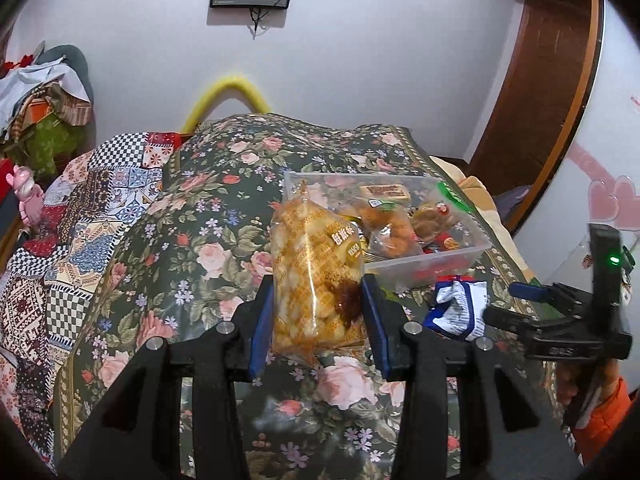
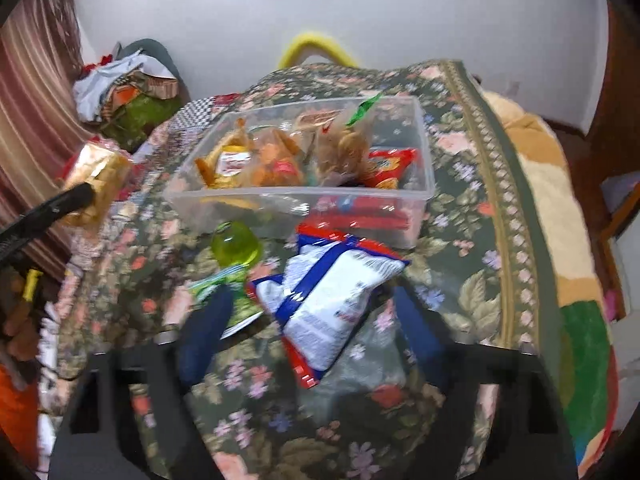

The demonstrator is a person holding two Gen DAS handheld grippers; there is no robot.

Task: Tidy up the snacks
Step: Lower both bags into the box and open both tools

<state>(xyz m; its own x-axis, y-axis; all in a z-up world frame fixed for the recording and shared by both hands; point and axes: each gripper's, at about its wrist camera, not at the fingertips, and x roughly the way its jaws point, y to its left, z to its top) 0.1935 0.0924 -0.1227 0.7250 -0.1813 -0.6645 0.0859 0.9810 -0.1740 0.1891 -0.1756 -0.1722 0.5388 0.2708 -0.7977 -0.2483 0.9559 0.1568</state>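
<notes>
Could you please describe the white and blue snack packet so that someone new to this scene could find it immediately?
Start at the clear plastic bin of snacks standing on the floral bedspread. Just in front of its near wall lies the white and blue snack packet, flat on the cloth between the fingers of the right gripper. Unlike the small green packet beside it, it is white with blue bands and red edges.

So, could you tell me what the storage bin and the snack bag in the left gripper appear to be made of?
The bin looks like clear rigid plastic: snacks show through its straight walls. The snack bag in the left gripper seems a thin glossy plastic film, transparent and crinkled.
</notes>
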